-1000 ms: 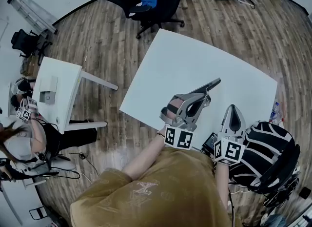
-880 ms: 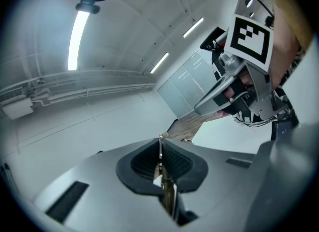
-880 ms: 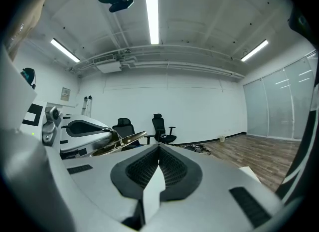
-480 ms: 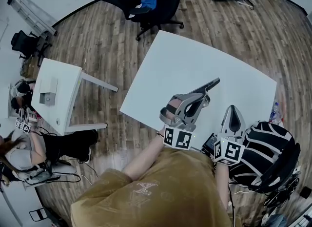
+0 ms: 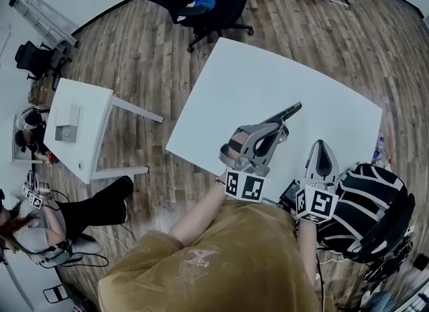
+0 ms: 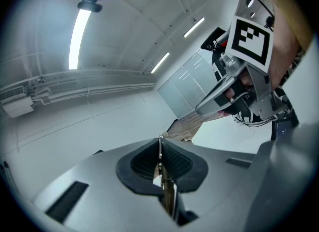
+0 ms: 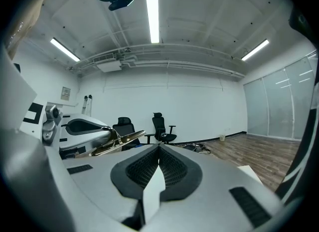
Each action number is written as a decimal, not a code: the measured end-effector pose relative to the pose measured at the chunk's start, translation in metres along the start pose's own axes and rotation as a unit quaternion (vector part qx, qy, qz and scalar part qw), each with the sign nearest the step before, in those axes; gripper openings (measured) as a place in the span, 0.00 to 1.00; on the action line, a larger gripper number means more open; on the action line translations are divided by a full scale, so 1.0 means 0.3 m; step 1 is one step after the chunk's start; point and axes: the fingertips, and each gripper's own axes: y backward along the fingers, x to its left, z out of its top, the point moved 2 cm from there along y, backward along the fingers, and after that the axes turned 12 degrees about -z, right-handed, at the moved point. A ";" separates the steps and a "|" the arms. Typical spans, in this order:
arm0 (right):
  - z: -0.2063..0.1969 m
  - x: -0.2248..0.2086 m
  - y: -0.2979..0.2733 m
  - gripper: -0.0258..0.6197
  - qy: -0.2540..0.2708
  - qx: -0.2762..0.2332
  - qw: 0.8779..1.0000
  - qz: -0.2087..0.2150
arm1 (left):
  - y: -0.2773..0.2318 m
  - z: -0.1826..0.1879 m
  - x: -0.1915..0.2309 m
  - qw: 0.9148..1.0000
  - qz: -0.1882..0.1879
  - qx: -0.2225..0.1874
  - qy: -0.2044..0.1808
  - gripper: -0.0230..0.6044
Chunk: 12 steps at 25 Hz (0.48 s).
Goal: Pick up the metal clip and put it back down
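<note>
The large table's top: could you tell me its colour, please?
White; the large table shows best in head view.

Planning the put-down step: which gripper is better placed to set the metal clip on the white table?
Left. The left gripper is shut on the metal clip above the white table. The right gripper is shut with nothing between its jaws.
</note>
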 end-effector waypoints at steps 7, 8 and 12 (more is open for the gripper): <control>-0.013 -0.020 -0.025 0.05 -0.012 0.008 1.000 0.002 | -0.010 -0.017 -0.018 1.000 -0.009 0.006 0.000 0.05; -0.013 -0.023 -0.028 0.05 -0.012 0.007 1.000 0.001 | -0.012 -0.019 -0.019 1.000 -0.010 0.007 0.000 0.05; -0.028 -0.018 -0.026 0.05 -0.022 0.017 1.000 0.004 | -0.012 -0.035 -0.026 1.000 -0.013 0.015 0.003 0.05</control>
